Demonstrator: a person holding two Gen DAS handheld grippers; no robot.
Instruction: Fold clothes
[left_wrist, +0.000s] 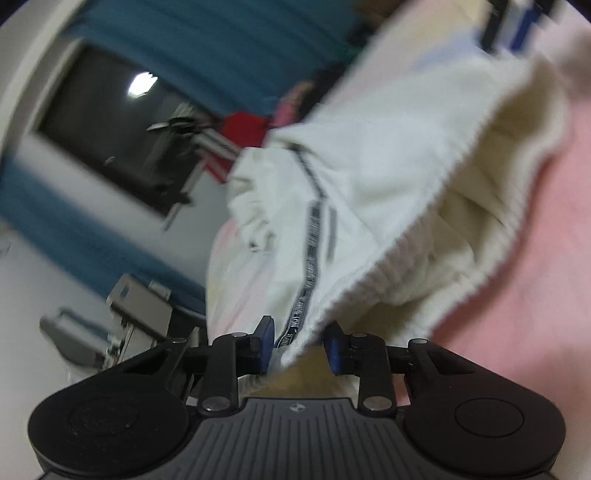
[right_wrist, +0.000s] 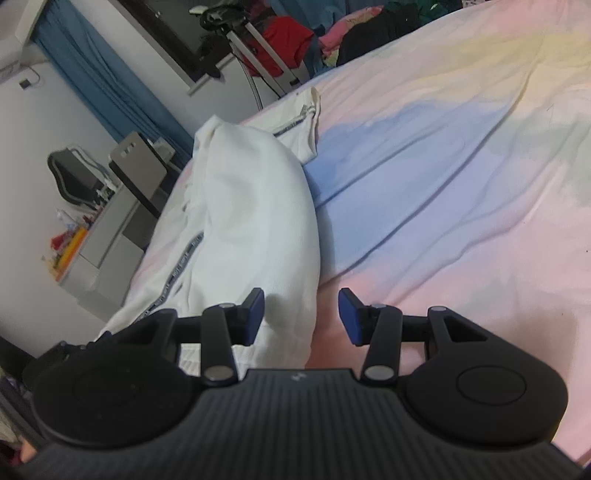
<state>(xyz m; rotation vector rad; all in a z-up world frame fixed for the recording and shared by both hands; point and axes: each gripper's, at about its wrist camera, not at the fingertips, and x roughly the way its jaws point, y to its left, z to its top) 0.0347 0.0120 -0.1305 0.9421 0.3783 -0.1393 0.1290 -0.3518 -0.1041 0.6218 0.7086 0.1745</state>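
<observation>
Pinched between the blue pads of the left gripper (left_wrist: 299, 341) is an edge of the white garment (left_wrist: 369, 206), the jaws drawn close with cloth filling the gap; from that camera the garment rises away from the fingers, its ribbed hem gaping open to show a creamy inside, and a dark printed stripe (left_wrist: 314, 236) runs down the fabric to the left pad. Under it lies the bedsheet (left_wrist: 535, 295), pink on this side. Off to the left, all blurred, a dark window (left_wrist: 110, 136) sits in a pale wall with a blue curtain (left_wrist: 229, 48) above it, and something red (left_wrist: 243, 133) shows past the garment's far end. From the other camera the right gripper (right_wrist: 301, 317) has its jaws spread wide and grips nothing; the garment (right_wrist: 251, 206) lies bunched on the sheet with its near edge passing between the fingers, just beside the left pad, while the right pad stands over bare sheet (right_wrist: 443, 166), which is blotched pink, blue and yellow. A pile of clothes (right_wrist: 354, 33) sits at the far edge of the bed, and a grey cabinet (right_wrist: 122, 221) stands by the wall on the left
</observation>
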